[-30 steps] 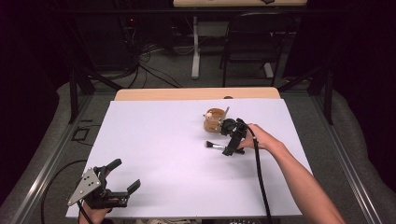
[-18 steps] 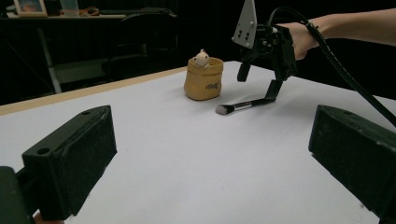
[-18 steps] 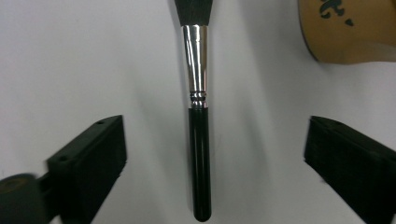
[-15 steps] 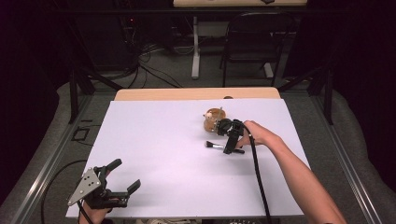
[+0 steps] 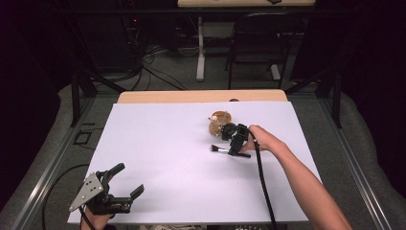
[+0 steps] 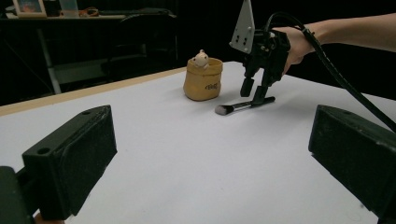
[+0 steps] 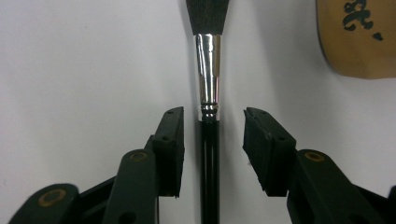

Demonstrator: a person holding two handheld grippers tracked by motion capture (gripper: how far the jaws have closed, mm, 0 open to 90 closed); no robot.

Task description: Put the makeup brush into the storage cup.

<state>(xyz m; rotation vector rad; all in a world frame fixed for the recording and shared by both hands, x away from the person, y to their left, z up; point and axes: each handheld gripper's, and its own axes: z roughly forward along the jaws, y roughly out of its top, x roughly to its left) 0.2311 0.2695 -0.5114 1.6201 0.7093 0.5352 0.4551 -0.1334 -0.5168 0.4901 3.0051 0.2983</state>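
The brush (image 7: 208,98) runs off the right gripper view's top edge mid-bristle, handle end lost at the bottom. The tan pouch (image 7: 357,37) is clipped at the top right corner, print unreadable.

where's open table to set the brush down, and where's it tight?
Free: the white table between the left gripper and the makeup brush, plus the near right corner. Tight: the far right, where the right gripper straddles the brush beside the tan pouch.

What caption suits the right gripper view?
Right gripper jaws closing around a makeup brush lying on the white table, not yet gripping.
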